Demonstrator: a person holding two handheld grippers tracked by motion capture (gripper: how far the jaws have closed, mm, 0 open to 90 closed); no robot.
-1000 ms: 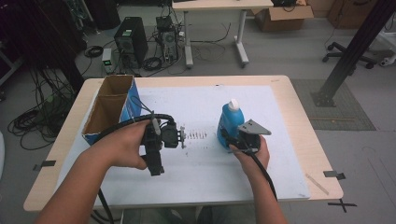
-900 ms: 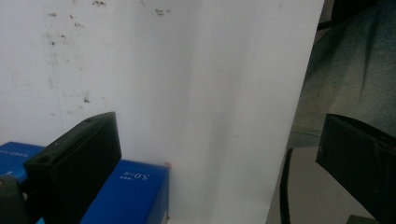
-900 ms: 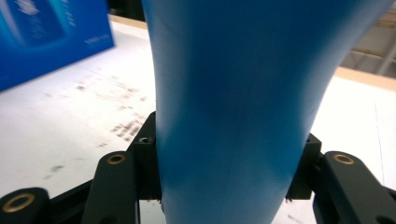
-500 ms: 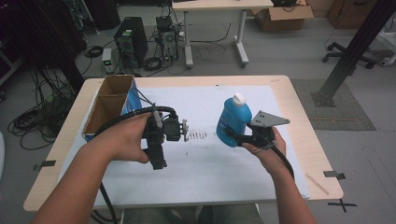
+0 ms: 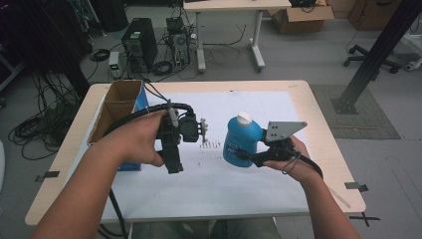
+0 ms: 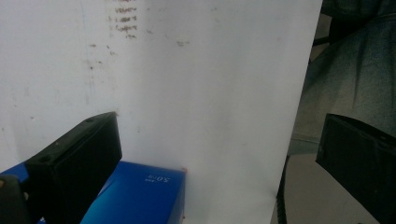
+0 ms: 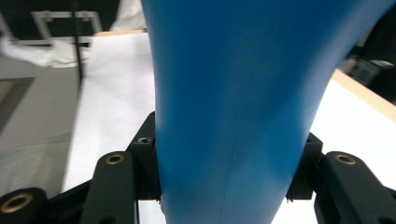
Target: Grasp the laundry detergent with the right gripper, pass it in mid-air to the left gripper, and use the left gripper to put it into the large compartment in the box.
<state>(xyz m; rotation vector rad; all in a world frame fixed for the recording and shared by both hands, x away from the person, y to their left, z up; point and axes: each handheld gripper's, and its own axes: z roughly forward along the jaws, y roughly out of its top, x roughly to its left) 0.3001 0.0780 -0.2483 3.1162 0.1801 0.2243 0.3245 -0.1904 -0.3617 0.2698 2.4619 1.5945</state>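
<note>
A white sheet (image 5: 209,174) covers the table (image 5: 323,134) under both grippers, and an open cardboard box (image 5: 117,107) stands just left of the left gripper (image 5: 171,149). The blue bottle (image 5: 241,141), white-capped, is clamped between the right gripper (image 5: 249,158) jaws. The left gripper's jaws gape wide, empty, over a small blue box (image 6: 140,198).

R gripper (image 5: 249,158) lifted blue bottle (image 5: 241,140) off table, moved it right & tilted.

A lab: computer towers (image 5: 137,47), tangled cables (image 5: 35,127) on the floor, a workbench (image 5: 234,7).
</note>
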